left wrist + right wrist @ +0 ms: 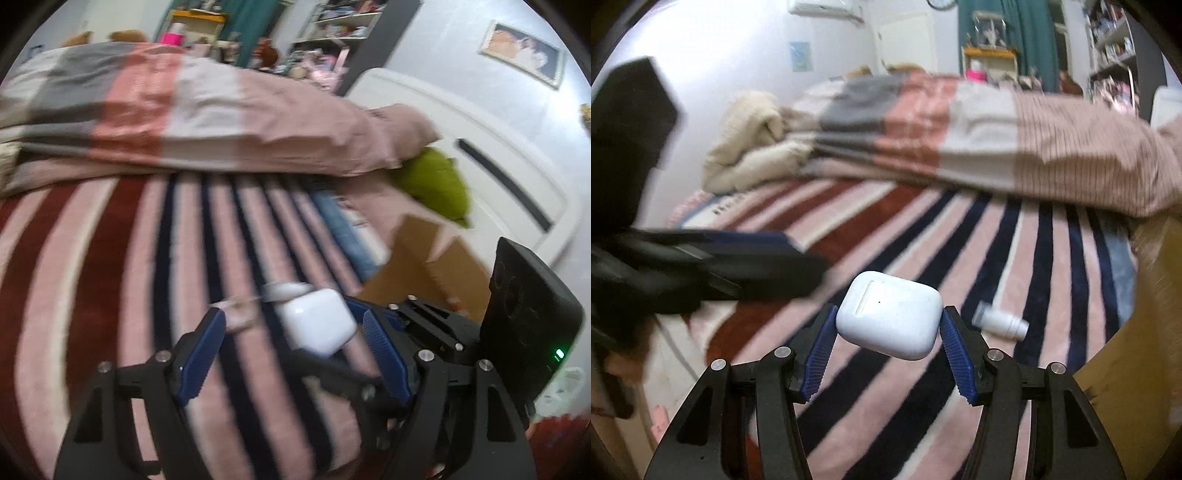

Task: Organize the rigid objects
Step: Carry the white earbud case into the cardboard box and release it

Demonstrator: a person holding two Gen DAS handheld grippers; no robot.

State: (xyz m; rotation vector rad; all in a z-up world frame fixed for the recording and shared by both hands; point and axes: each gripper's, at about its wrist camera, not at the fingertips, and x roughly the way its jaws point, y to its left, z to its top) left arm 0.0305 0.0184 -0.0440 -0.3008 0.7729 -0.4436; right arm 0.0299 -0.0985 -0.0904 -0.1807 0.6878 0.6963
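Note:
A white earbud case (889, 314) is held between the blue pads of my right gripper (888, 321), which is shut on it above the striped bedspread. The case also shows in the left wrist view (317, 320), with the right gripper's black body to its right. My left gripper (293, 328) is open and empty, its jaws wide apart beside the case. A small white bottle (999, 322) lies on its side on the bedspread to the right of the case; it shows in the left wrist view (286, 290) just behind the case.
A brown cardboard box (430, 266) stands on the bed at the right; it also shows in the right wrist view (1145, 332). A folded striped duvet (960, 136) lies across the back. A green cushion (436, 181) and a white headboard (498, 155) are beyond the box.

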